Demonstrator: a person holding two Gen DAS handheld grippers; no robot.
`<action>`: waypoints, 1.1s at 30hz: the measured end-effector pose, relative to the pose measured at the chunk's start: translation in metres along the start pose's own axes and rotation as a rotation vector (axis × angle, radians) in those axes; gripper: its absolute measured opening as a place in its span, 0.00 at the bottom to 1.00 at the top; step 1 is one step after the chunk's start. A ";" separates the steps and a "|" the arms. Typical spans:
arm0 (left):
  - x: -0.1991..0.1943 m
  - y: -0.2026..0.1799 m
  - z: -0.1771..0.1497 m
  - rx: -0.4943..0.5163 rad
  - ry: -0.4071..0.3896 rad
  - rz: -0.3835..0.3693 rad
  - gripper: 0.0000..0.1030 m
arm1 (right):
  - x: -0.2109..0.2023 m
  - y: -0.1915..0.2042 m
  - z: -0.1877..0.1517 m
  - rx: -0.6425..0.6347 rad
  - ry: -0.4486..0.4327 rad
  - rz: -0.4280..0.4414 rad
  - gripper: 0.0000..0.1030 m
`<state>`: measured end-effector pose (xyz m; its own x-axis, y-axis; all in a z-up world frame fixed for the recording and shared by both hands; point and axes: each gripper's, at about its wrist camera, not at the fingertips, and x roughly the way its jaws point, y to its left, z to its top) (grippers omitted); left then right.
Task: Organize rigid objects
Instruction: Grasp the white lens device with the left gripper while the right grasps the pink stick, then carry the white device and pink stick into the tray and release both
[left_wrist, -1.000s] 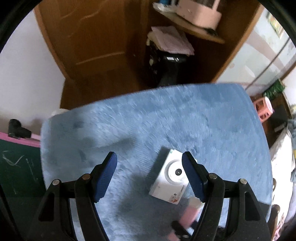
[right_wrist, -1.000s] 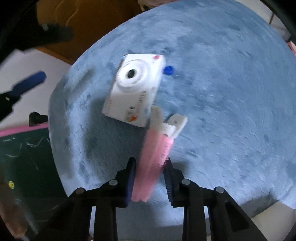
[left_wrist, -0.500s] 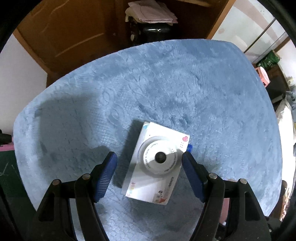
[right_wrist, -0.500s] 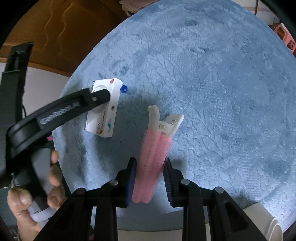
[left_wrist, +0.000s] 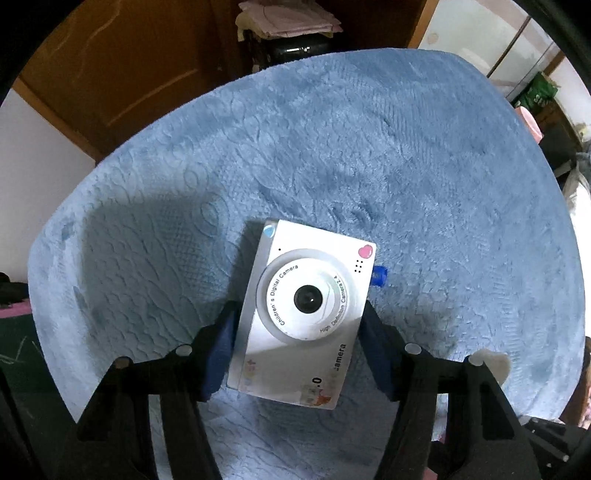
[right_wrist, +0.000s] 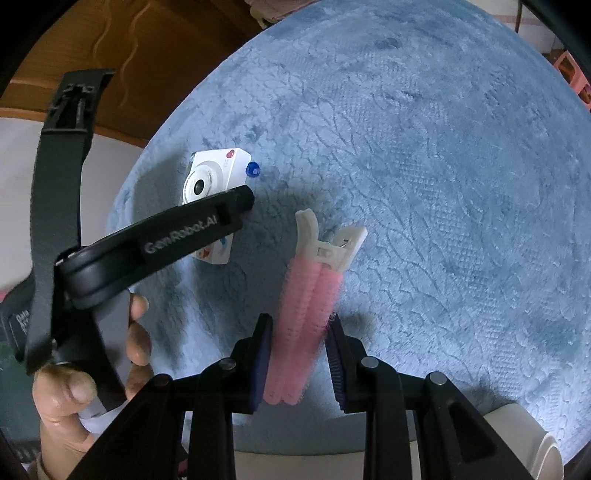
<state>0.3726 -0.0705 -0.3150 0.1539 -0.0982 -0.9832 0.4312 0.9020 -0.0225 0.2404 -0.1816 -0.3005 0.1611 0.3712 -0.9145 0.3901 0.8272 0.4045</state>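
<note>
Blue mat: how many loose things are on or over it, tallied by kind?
Toy camera: 1
Pink hair clip: 1
Total: 2, on the blue mat

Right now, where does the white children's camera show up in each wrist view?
Left wrist: the white children's camera sits low centre on the blue plush mat, between the left gripper pads.
Right wrist: it lies upper left, partly behind the left gripper's black finger.
Shared landmark: the small blue knob at the camera's side.
</note>
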 end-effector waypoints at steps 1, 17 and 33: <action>-0.001 -0.002 -0.001 -0.001 -0.006 0.003 0.64 | 0.000 -0.001 0.000 -0.001 -0.001 -0.001 0.28; -0.128 -0.013 -0.061 -0.064 -0.143 -0.028 0.63 | -0.060 0.005 -0.037 -0.071 -0.111 -0.002 0.28; -0.229 -0.061 -0.192 -0.079 -0.288 -0.171 0.63 | -0.178 -0.008 -0.163 -0.283 -0.335 -0.029 0.28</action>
<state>0.1405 -0.0228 -0.1233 0.3354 -0.3553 -0.8725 0.4036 0.8911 -0.2077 0.0608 -0.1858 -0.1393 0.4569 0.2277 -0.8599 0.1424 0.9355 0.3233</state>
